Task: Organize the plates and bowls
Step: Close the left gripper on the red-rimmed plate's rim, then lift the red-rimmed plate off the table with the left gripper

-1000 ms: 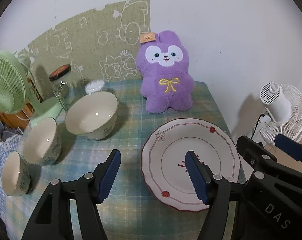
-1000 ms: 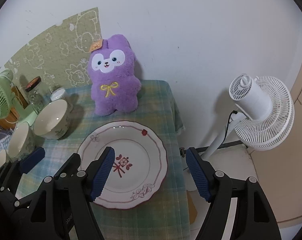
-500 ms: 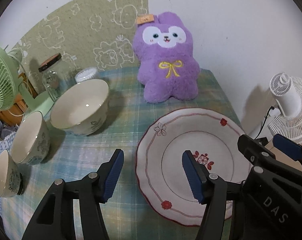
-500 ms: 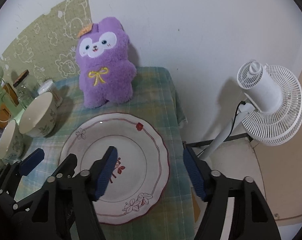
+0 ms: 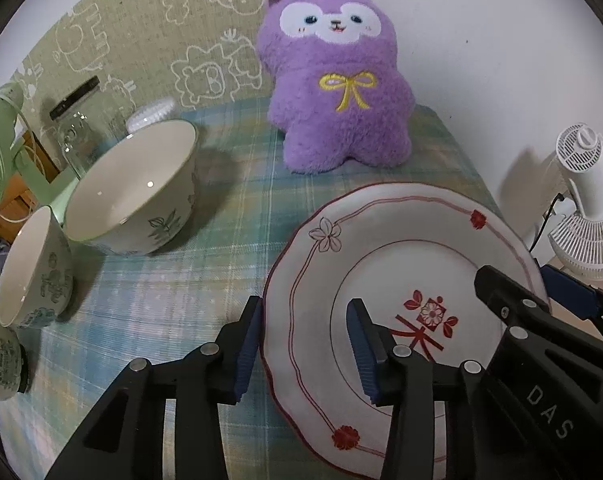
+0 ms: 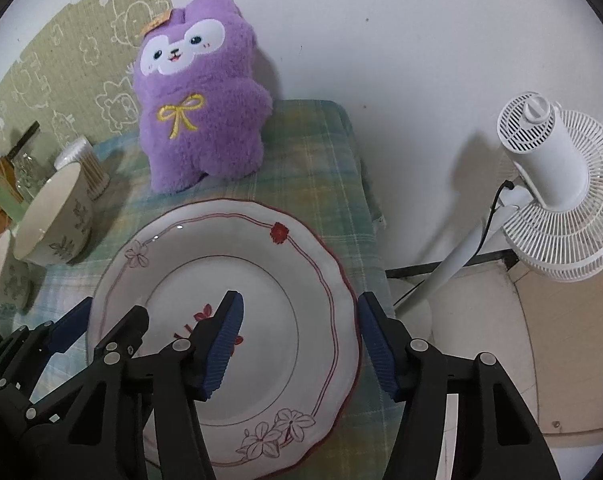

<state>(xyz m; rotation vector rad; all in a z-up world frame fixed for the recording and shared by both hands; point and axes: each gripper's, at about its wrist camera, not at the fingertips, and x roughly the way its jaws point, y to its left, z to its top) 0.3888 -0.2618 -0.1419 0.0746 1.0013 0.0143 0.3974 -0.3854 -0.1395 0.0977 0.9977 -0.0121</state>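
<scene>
**Both grippers straddling the plate's edges**

My left gripper [image 5: 303, 344] and right gripper [image 6: 299, 340] have just been closing, jaws still gapped around opposite rims of the plate [image 5: 385, 248]. Ahead-left of my left gripper sit three bowls [image 5: 133, 184]; beyond, a purple plush [image 5: 341, 96].

**Room and backdrop**

Plain white wall [image 6: 401, 40] standing behind; pale green cartoon-printed wall mat [image 5: 149, 40] hanging at left. Green plaid tablecloth [image 5: 229, 240] covering the table. White plastic pedestal fan [image 6: 557, 200] standing on beige floor [image 6: 561, 352] at right.
</scene>
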